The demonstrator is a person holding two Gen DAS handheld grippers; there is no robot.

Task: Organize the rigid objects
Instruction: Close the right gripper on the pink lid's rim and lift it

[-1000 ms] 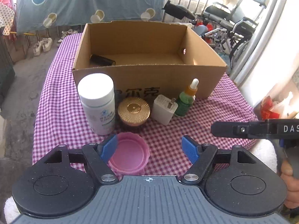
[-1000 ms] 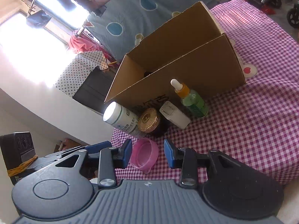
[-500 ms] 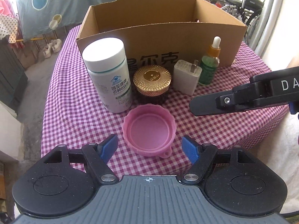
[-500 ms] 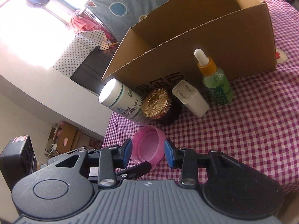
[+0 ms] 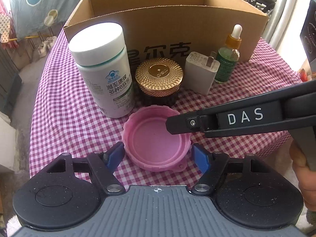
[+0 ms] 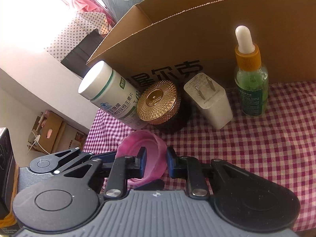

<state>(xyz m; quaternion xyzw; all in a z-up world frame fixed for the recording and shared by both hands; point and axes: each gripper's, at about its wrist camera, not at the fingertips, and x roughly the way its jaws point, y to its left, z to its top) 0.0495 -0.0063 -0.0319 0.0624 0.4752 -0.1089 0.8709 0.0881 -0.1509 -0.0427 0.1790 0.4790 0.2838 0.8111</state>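
A pink plastic lid (image 5: 156, 138) lies open side up on the checked tablecloth (image 5: 59, 108). My left gripper (image 5: 158, 154) is open, its blue pads (image 5: 115, 154) flanking the lid's near edge without visibly pressing it. My right gripper (image 6: 156, 158) comes in from the right; one black finger (image 5: 177, 122) reaches over the lid's right rim. Its jaws are closing, one pad inside the lid (image 6: 142, 144) and one outside, and both touch the rim wall. Behind stand a white pill bottle (image 5: 102, 69), a gold-lidded jar (image 5: 159, 77), a white charger (image 5: 201, 73) and a green dropper bottle (image 5: 227, 59).
An open cardboard box (image 5: 167, 29) stands right behind the row of items. The table's edge drops off at the left and right. A hand (image 5: 304, 167) holds the right gripper at the right edge. Wheelchairs and a hanging blue sheet are beyond the table.
Both grippers came down toward the pink lid. The right gripper slid in from the right over the lid, and its jaws narrowed onto the rim. The left jaws kept their width.
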